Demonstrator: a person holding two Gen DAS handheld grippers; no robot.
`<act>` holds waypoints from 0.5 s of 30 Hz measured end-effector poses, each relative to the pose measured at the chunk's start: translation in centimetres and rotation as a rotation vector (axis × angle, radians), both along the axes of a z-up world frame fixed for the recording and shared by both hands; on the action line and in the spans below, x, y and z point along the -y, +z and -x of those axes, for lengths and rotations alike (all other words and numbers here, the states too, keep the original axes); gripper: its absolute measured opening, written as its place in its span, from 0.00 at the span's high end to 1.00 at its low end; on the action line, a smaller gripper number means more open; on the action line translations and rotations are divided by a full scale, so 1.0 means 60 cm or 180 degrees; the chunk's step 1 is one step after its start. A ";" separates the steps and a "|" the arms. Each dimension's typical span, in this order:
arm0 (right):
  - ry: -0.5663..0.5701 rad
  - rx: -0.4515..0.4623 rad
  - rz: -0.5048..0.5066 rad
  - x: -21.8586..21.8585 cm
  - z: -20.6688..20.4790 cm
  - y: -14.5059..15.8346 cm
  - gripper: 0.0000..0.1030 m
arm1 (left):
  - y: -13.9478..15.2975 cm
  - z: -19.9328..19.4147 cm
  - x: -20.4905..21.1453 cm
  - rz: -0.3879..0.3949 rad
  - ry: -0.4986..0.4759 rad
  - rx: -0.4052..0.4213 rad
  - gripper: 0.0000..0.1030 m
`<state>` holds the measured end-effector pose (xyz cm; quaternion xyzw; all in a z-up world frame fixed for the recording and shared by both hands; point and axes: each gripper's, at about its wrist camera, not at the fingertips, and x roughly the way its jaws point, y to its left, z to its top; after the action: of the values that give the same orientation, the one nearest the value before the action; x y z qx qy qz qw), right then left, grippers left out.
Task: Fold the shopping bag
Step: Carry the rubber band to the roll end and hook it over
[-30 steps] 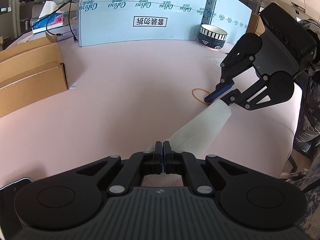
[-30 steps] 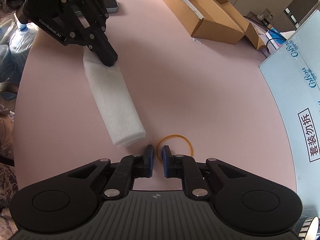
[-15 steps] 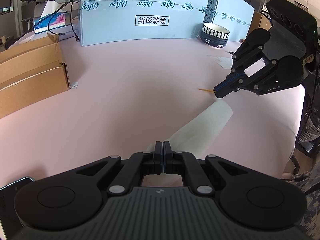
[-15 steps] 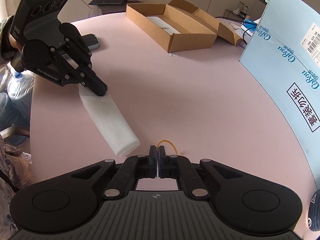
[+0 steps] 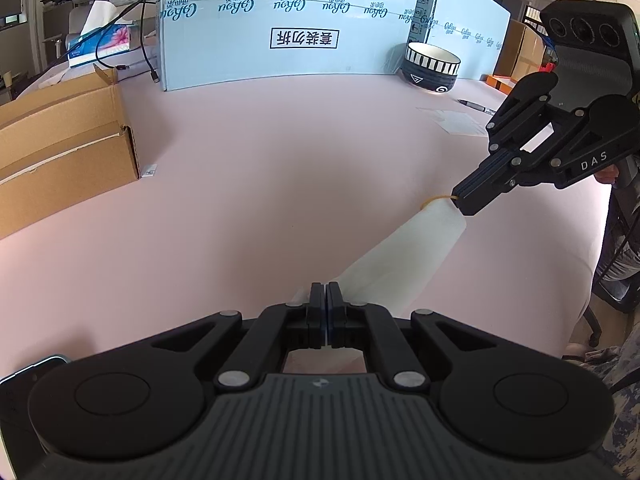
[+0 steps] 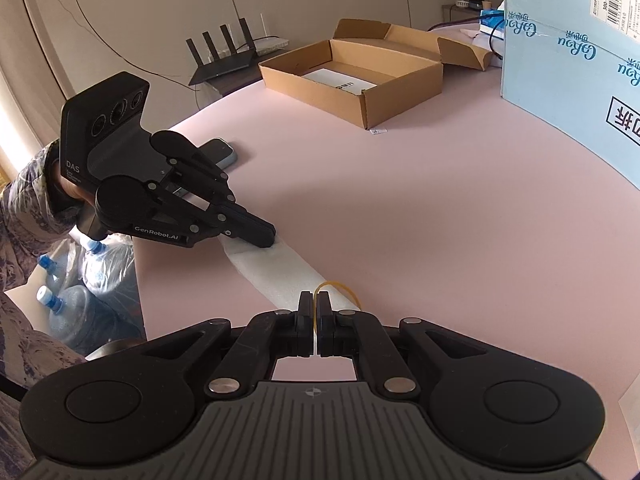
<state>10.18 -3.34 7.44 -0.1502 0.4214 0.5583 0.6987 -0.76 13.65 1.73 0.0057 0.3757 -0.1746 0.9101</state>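
Note:
The shopping bag (image 5: 404, 252) is a white, long, narrow folded strip lying on the pink table; it also shows in the right wrist view (image 6: 276, 268). My left gripper (image 5: 325, 296) is shut on its near end, also seen in the right wrist view (image 6: 267, 240). My right gripper (image 6: 315, 304) is shut on a yellow rubber band (image 6: 340, 290) and holds it just over the bag's far end. In the left wrist view the right gripper (image 5: 464, 204) has the band (image 5: 436, 199) sticking out at the bag's tip.
An open cardboard box (image 6: 352, 76) and a large light-blue carton (image 5: 288, 24) stand at the back. A striped bowl (image 5: 432, 66), a pen (image 5: 476, 106) and a paper sheet (image 5: 456, 120) lie at the far right. A phone (image 6: 218, 152) lies behind my left gripper.
My right gripper closed on the rubber band, lifted it off the table and brought it over the bag's far end. My left gripper stayed shut on the bag.

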 end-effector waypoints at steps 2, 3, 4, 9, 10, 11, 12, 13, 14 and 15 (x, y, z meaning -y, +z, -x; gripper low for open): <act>-0.0051 -0.0092 -0.0028 0.003 -0.005 -0.006 0.99 | 0.000 0.000 0.000 0.0000 -0.0001 0.0003 0.99; -0.0055 -0.0143 -0.0046 0.005 -0.005 -0.008 0.99 | 0.000 0.001 0.000 0.0000 -0.0001 0.0005 0.99; -0.0059 -0.0194 -0.0064 0.007 -0.006 -0.010 0.99 | 0.000 0.001 0.000 0.0000 -0.0002 0.0006 0.99; -0.0085 -0.0266 -0.0089 0.019 0.004 -0.015 0.99 | 0.000 0.000 0.000 0.0003 0.0002 -0.0001 0.99; -0.0114 -0.0281 -0.0100 0.024 0.002 -0.018 0.98 | 0.000 0.000 0.000 0.0004 0.0003 0.0003 0.99; -0.0145 -0.0305 -0.0114 0.028 0.001 -0.021 0.98 | 0.000 0.000 0.000 0.0008 0.0006 0.0005 0.99; -0.0174 -0.0351 -0.0134 0.032 -0.001 -0.025 0.98 | 0.000 0.000 0.000 0.0012 0.0009 0.0007 0.99; -0.0202 -0.0403 -0.0155 0.037 -0.002 -0.029 0.98 | 0.000 0.001 0.000 0.0015 0.0013 0.0010 0.99; -0.0219 -0.0421 -0.0175 0.041 -0.001 -0.032 0.98 | -0.001 0.001 -0.001 0.0019 0.0018 0.0014 0.99; -0.0229 -0.0437 -0.0191 0.043 0.000 -0.033 0.98 | -0.001 0.002 0.000 0.0020 0.0021 0.0017 0.99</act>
<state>10.17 -5.94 5.43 -0.0754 0.4564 0.5542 0.6920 -0.86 13.66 1.68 0.0020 0.3728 -0.1727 0.9117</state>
